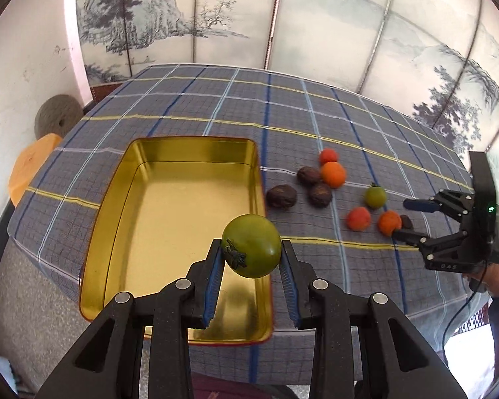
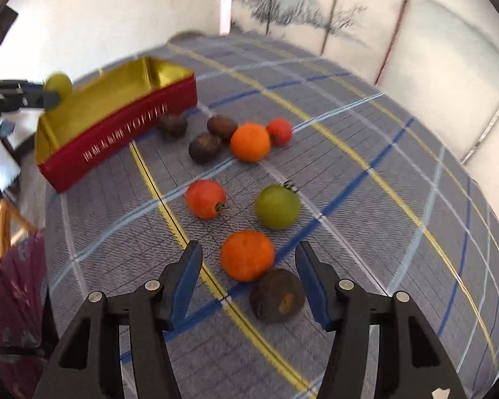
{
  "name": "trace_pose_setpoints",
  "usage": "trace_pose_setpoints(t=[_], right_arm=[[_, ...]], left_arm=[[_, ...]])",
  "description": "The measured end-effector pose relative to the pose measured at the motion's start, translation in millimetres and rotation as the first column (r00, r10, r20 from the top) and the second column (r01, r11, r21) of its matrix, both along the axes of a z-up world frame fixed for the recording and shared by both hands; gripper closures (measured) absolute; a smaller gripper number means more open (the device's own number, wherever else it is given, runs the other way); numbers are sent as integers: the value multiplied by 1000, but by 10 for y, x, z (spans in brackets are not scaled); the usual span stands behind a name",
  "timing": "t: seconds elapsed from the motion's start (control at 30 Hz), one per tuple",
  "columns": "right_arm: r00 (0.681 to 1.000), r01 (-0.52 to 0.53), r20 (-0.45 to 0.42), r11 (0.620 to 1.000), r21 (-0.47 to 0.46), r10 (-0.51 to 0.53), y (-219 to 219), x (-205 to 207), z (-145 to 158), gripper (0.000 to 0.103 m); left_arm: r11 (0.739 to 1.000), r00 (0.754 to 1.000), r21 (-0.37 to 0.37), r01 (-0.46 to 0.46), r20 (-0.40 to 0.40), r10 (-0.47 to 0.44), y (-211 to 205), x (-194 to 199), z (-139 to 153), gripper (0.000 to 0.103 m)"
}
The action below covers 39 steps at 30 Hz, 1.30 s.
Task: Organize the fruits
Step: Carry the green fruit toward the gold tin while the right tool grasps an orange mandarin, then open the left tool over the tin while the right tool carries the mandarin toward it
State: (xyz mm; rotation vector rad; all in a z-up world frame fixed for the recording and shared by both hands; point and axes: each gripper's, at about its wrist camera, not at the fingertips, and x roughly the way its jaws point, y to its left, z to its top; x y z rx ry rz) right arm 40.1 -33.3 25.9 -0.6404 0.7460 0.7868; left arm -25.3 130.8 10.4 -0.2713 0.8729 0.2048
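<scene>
We noted the left claw (image 1: 251, 252) clamped on a green tomato (image 1: 251, 245), its pads pressed to both sides, the fruit carried above the near right corner of the gold tin (image 1: 116, 219); the tin lay empty on the checked table (image 1: 216, 106), red-walled on the outside as seen from the right wrist view.

The right claw (image 2: 249, 262) stood parted and gripped nothing; an orange (image 2: 247, 254) lay on the cloth between its pads, untouched, with a dark brown fruit (image 2: 277, 295) touching that orange on the near side. Further off lay a second green tomato (image 2: 277, 206), a red tomato (image 2: 205, 198), and a far cluster of three dark fruits, another orange (image 2: 250, 141) and a small red one (image 2: 279, 131).

Our judgement on the step in hand: the tomato should be brought further left, well inside the rim, and lowered close to the tin floor before release; dropped from height it would likely roll or bruise. For the right claw, we judged the dark fruit a risk; closing on the orange could nudge it away.
</scene>
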Motion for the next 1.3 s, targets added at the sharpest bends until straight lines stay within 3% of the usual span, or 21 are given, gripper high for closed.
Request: trace_pose_setpoints(t=[0.07, 0.2, 0.23, 0.33, 0.5, 0.67, 1.03, 1.3], right_arm=[[1000, -1, -18, 999, -50, 1, 72, 65, -74, 47], [997, -9, -77, 996, -89, 2, 99, 152, -173, 68], [997, -8, -82, 996, -85, 1, 107, 156, -170, 69], [998, -1, -69, 998, -69, -4, 139, 76, -118, 69], [998, -15, -61, 996, 90, 21, 129, -284, 145, 69], [997, -37, -58, 983, 181, 48, 178, -611, 278, 69], [997, -63, -38, 974, 217, 73, 350, -801, 412, 69], [995, -78, -42, 969, 233, 90, 435, -841, 432, 69]], left_arm=[[1000, 1000, -6, -4, -6, 4, 59, 26, -22, 69], [1000, 1000, 2, -1, -17, 1, 158, 90, -70, 69], [1000, 1000, 3, -1, -23, 2, 175, 113, -82, 69], [1000, 999, 23, 1, -38, 0, 257, 178, -135, 69], [995, 999, 102, 2, -54, 4, 393, 257, -191, 68], [987, 997, 162, -19, -72, 31, 578, 352, -238, 68], [967, 987, 251, -32, -146, 70, 852, 601, -363, 68], [965, 979, 260, -39, -183, 89, 950, 733, -432, 67]])
